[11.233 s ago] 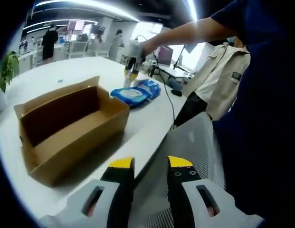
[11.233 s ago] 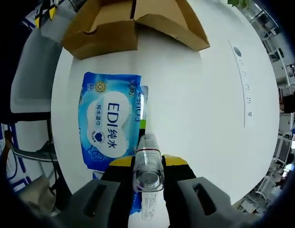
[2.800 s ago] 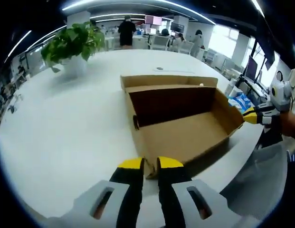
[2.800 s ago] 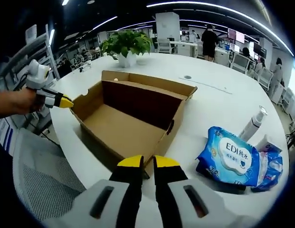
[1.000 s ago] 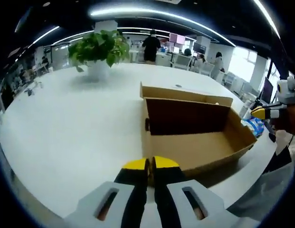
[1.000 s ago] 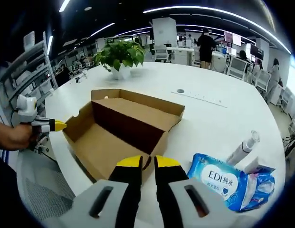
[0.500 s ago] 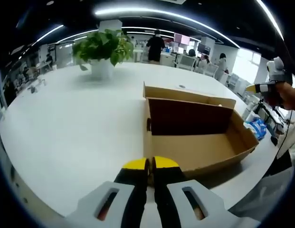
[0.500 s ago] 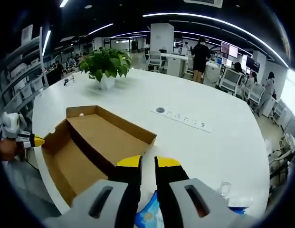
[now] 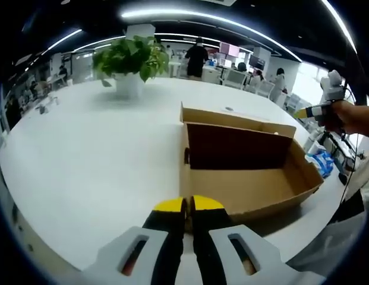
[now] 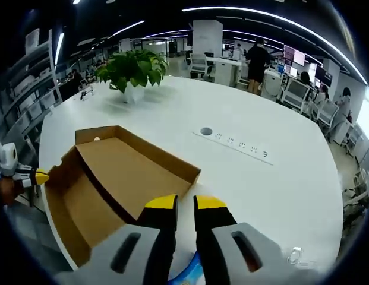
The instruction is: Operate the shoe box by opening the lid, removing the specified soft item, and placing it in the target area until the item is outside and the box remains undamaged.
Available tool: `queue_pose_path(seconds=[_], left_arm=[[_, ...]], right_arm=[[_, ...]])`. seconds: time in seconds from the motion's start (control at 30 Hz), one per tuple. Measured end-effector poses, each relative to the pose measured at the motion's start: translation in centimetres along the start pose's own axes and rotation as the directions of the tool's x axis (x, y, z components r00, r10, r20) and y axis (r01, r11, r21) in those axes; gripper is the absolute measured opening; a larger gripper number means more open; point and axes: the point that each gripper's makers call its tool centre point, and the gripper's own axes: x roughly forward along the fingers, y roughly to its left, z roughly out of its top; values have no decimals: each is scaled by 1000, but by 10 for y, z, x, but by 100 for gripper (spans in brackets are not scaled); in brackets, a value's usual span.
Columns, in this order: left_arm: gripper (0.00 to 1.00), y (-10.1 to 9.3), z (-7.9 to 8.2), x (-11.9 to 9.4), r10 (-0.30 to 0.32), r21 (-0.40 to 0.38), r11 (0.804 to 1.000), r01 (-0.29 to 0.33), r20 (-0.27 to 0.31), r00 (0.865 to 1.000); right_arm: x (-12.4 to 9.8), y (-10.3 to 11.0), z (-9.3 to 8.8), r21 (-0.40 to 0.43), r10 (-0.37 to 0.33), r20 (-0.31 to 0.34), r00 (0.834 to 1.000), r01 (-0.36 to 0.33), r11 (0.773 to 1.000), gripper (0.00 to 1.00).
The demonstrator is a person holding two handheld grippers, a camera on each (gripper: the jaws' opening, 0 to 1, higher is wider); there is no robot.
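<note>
My left gripper [image 9: 188, 206] pinches the near corner of the open brown cardboard shoe box [image 9: 243, 169], jaws nearly together on the wall. The box sits on the round white table [image 9: 83, 148], empty inside. My right gripper [image 10: 184, 205], jaws narrow and holding nothing, hovers above the box's lid flap [image 10: 133, 163]. Farther back stands a green potted plant [image 10: 132, 71].

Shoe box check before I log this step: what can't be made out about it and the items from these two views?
- Shoe box, left gripper view: the near wall hides the floor beneath it.
- Left gripper: its closed jaws cover the box corner, so grip unclear.
- Wipes pack, right gripper view: mostly behind the right gripper and cut off at the bottom.
- Bottle: blurred at the edge.
</note>
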Motion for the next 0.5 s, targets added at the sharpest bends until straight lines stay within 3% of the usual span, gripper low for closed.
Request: queue_pose_path(seconds=[0.5], left_arm=[[0, 1, 0, 0, -8, -9, 1000, 8, 9, 1000]], right_arm=[[27, 5, -7, 16, 18, -59, 998, -18, 1000, 9]])
